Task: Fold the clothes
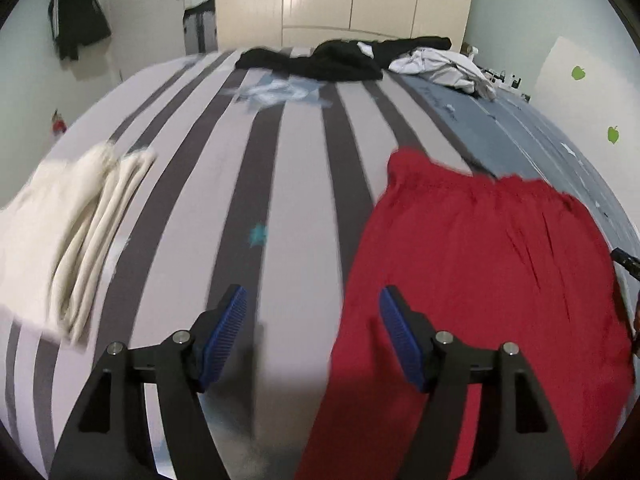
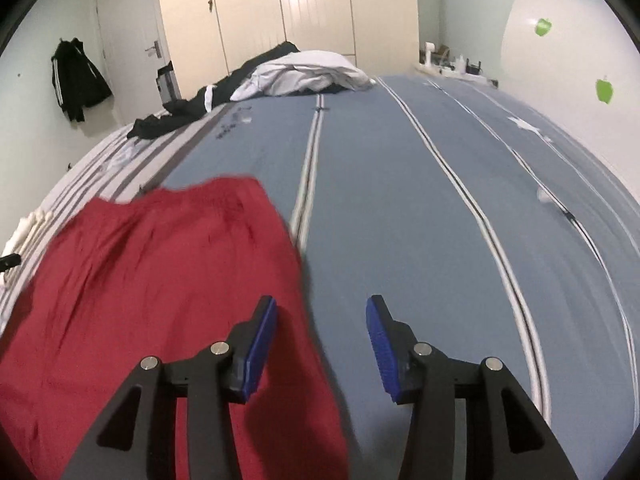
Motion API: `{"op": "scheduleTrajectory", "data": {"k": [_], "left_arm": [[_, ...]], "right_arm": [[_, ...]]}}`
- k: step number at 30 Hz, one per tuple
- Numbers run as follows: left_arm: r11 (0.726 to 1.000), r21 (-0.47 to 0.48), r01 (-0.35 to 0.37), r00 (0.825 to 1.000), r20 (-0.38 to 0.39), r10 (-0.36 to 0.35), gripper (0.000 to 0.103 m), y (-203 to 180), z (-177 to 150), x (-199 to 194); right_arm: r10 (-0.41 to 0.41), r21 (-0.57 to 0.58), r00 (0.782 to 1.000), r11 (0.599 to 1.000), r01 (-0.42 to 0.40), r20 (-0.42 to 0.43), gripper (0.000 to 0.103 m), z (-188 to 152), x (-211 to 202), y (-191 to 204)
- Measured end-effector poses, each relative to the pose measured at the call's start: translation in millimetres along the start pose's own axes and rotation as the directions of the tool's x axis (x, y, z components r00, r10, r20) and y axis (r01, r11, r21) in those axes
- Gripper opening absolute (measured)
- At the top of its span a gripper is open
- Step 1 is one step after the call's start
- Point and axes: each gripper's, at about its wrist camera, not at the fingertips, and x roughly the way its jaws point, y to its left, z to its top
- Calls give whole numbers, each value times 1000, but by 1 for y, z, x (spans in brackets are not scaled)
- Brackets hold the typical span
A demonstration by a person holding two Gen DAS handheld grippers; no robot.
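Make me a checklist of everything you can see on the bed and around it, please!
Surface: bed with striped cover, grey-and-white on one part, blue on the other.
Job's things: red garment spread flat near the front; cream folded stack on the left side.
Clutter: black clothes and white clothes heaped at the far end.
Grippers: left gripper open, empty, over the red garment's edge; right gripper open, empty, beside that garment.
Cables: nothing seen.
Surroundings: cream wardrobe, black jacket hanging on the wall, green stickers on the wall.
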Motion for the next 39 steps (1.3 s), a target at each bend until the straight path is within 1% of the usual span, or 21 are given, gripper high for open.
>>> {"op": "scheduleTrajectory", "data": {"k": [3,5,9,14,19,21,24,27,30,32,34,37,39], "left_arm": [[998,-16,56,998,-29,-57,66,8,-31,-23],[996,-36,76,995,-61,-78,66,11,-54,-32],[995,-73,63,989,-126,-72,66,13,-94,-34],[997,-73,20,992,-120,-29,66,11,-119,-39],[999,-45,-14,990,-138,8,66,7,-137,-55],[998,-61,-20,991,-137,11,66,12,-146,-68],[996,-88,-32,988,-152,19,66,26,-159,-81],[993,-121,-13,987,-161,-6,66,32,-168,-82],[993,-120,-10,990,-140,-7,66,30,-160,-79],[988,-155,9,993,-116,-27,66,30,-148,-75],[982,-187,33,993,-101,-53,66,29,-133,-67],[986,-163,40,994,-90,-55,66,18,-108,-50],[991,-128,48,994,-93,-60,66,7,-93,-35]], "right_arm": [[0,1,999,1000,0,-33,43,-27,-20,-6],[-16,2,997,1000,17,-69,43,-46,-27,-11],[-60,2,990,998,60,-129,43,-86,-39,-25],[-80,-5,989,997,80,-127,43,-124,-70,-36],[-95,22,985,995,99,-141,45,-146,-98,-49],[-94,42,985,994,101,-143,45,-152,-111,-54],[-100,35,986,994,106,-131,45,-159,-128,-58],[-113,43,987,992,119,-118,45,-158,-138,-61],[-116,81,988,989,125,-104,45,-152,-145,-66],[-107,106,991,988,115,-83,45,-143,-148,-68],[-103,108,992,988,110,-70,45,-134,-147,-66],[-100,95,993,990,105,-60,45,-118,-136,-62],[-107,90,993,990,112,-59,45,-109,-125,-60]]}}
